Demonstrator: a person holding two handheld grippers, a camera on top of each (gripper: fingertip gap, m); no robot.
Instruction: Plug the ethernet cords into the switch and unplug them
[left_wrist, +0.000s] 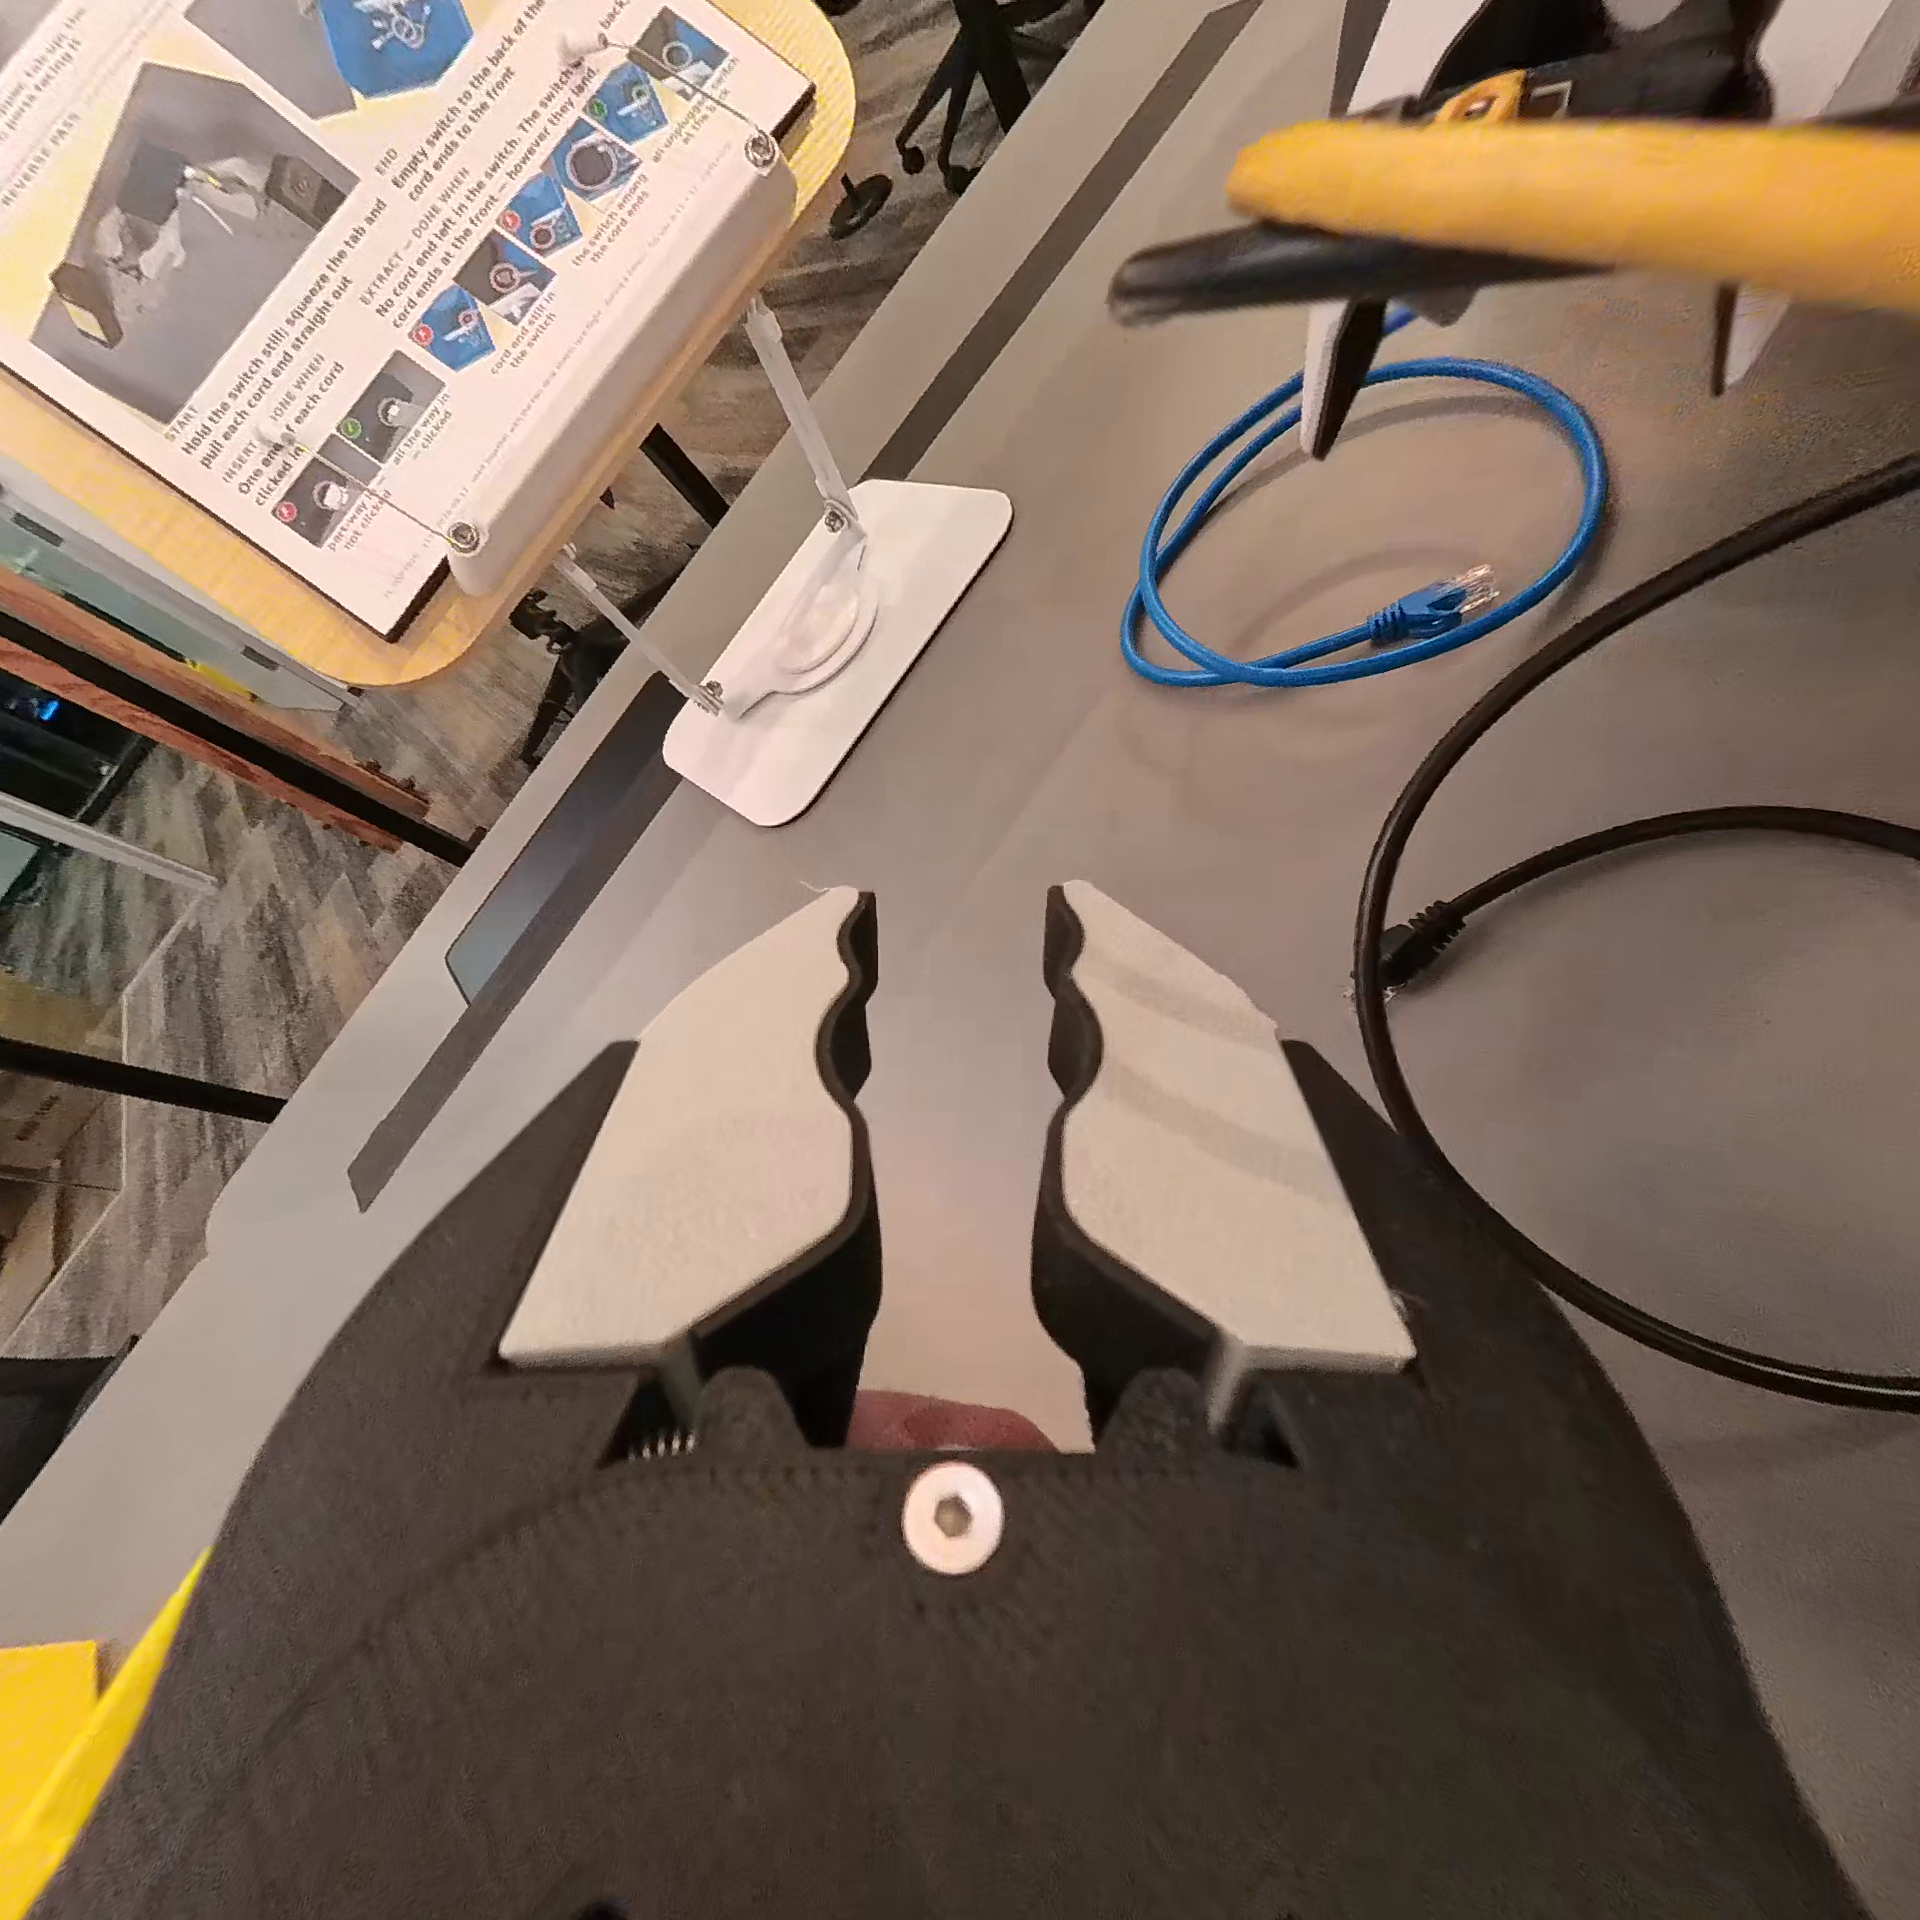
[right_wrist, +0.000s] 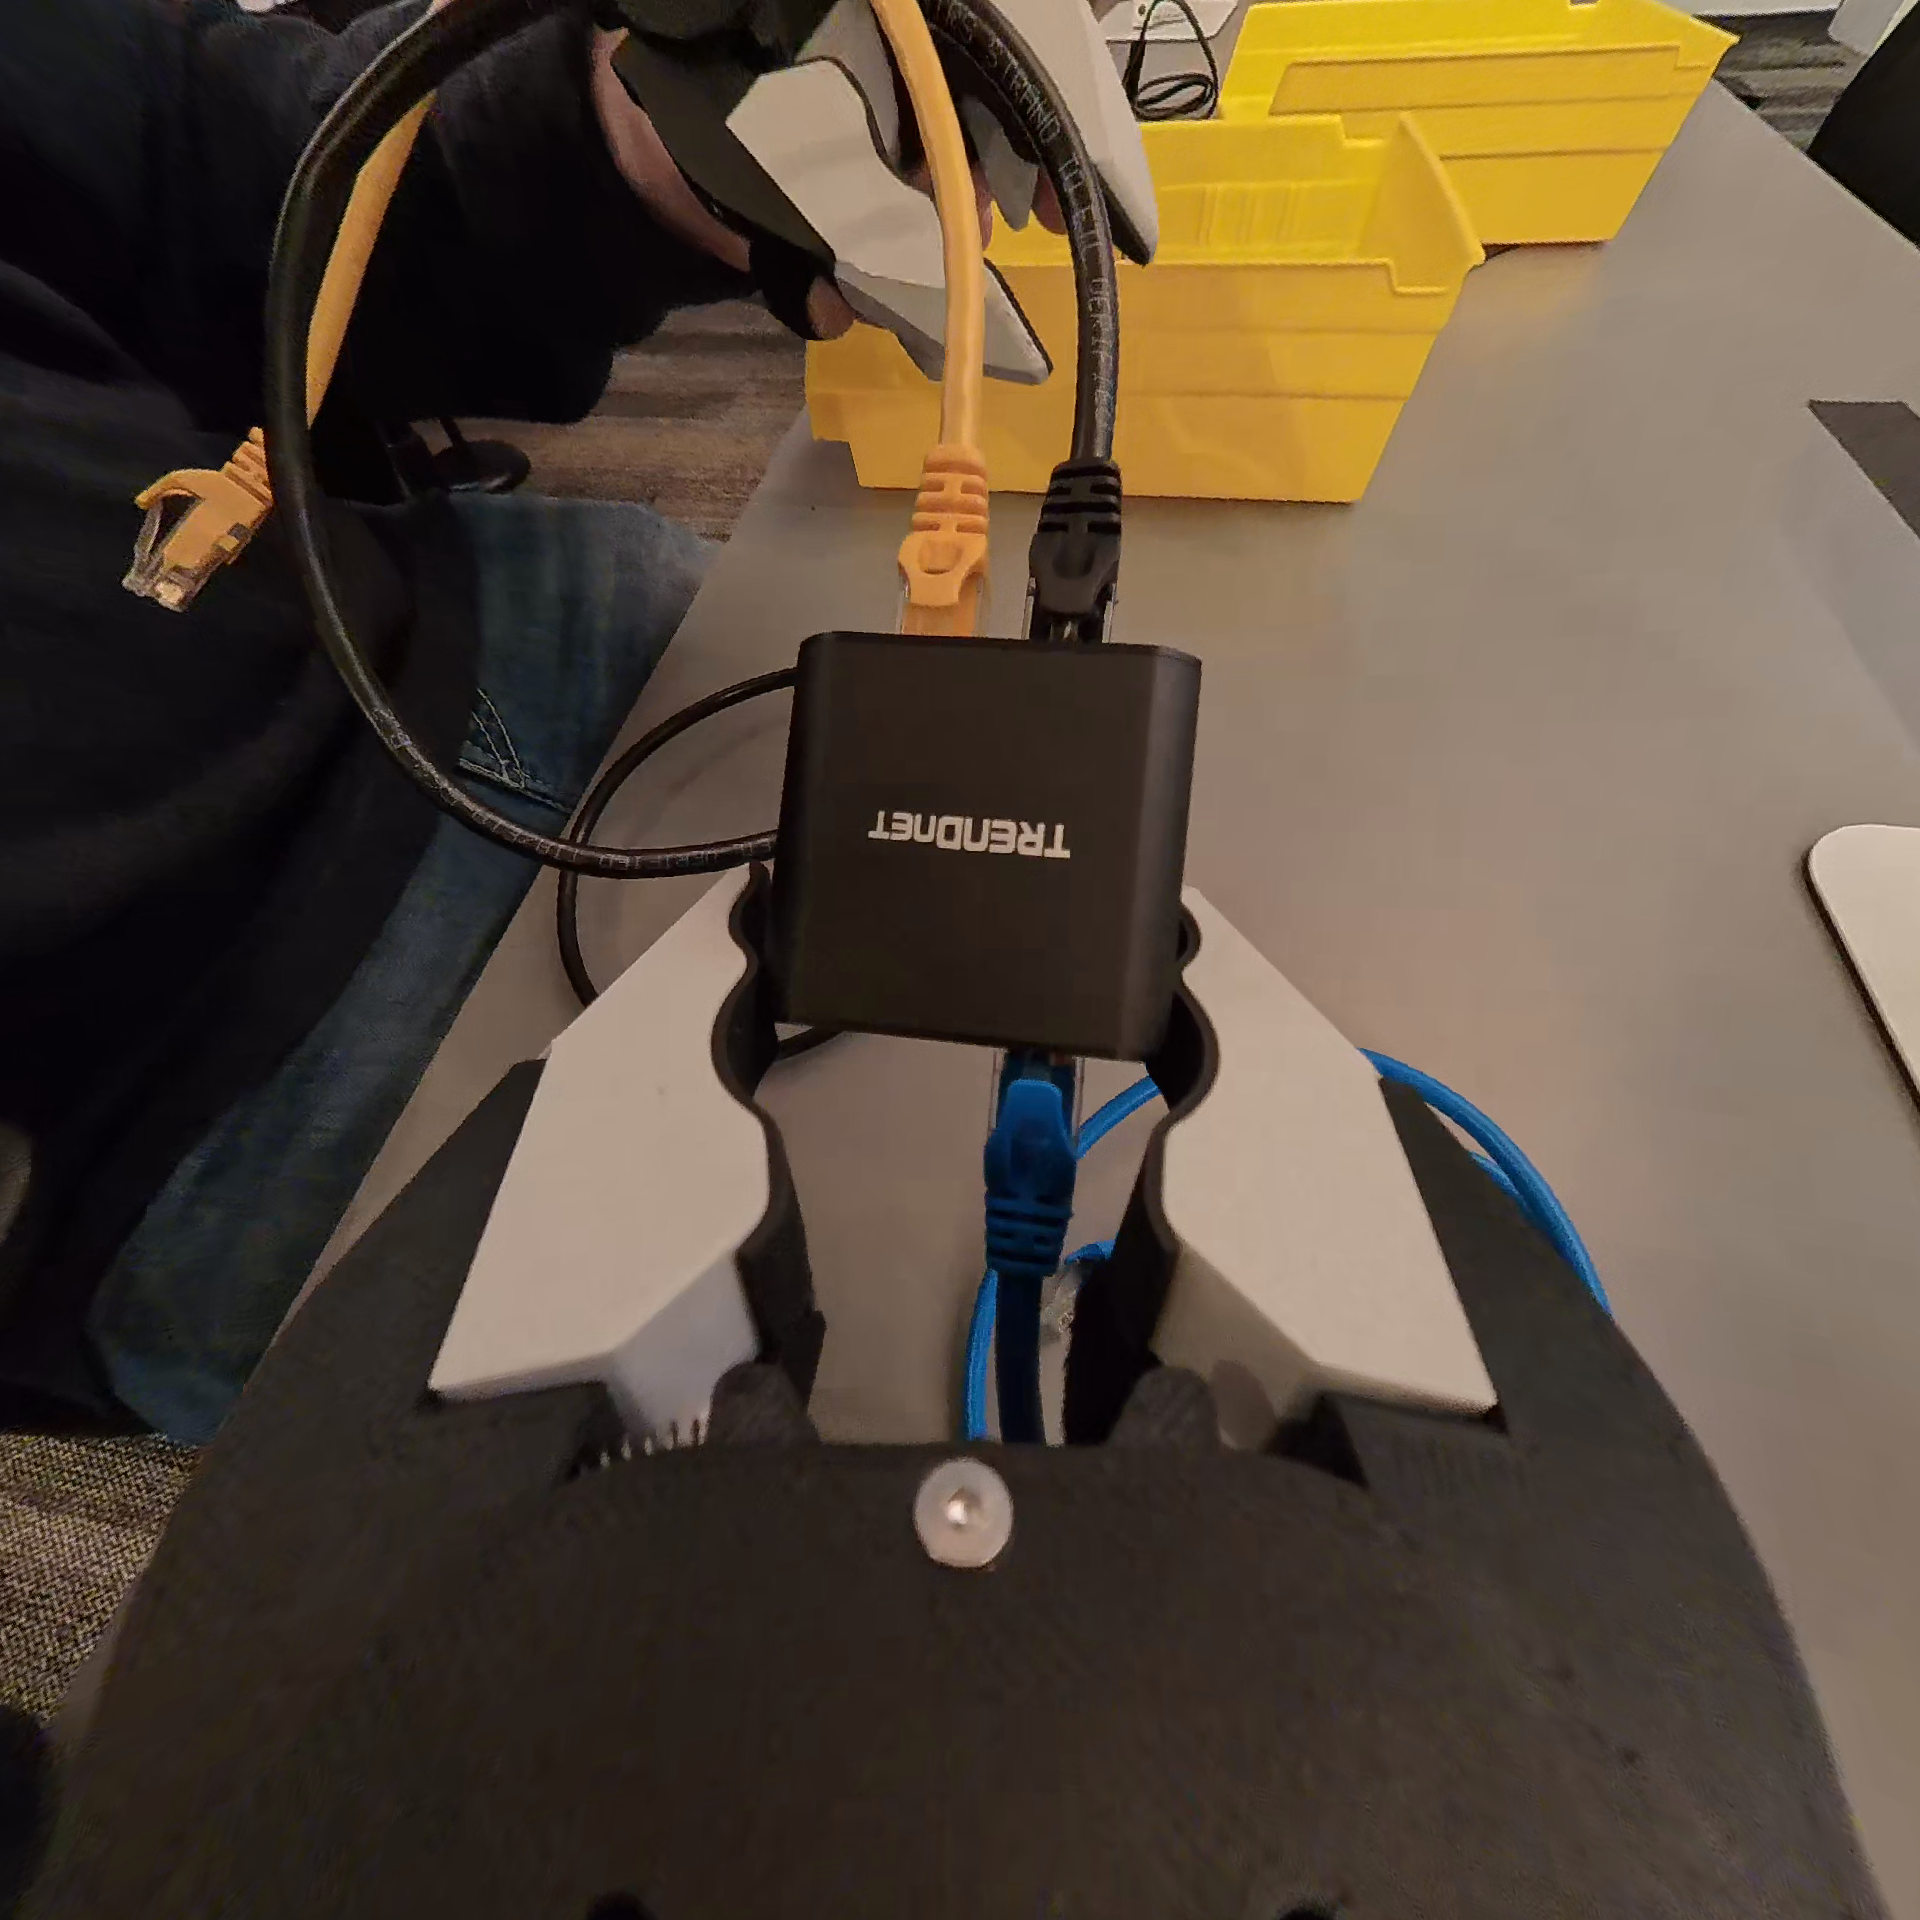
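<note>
In the right wrist view my right gripper is shut on the black switch and holds it at the grey table's edge. A yellow cord and a black cord are plugged into its far side. A blue cord is plugged into its near side, between my fingers. My left gripper hovers above the switch with the yellow and black cords running across its open fingers. In the left wrist view the left gripper is open and empty. The blue cord's free plug lies on the table.
Yellow bins stand behind the switch. The yellow cord's free plug hangs off the table beside a person's lap. A white stand holds an instruction sheet at the table edge. A black cable loops at the right. My right fingertips sit around 15 cm from my left ones.
</note>
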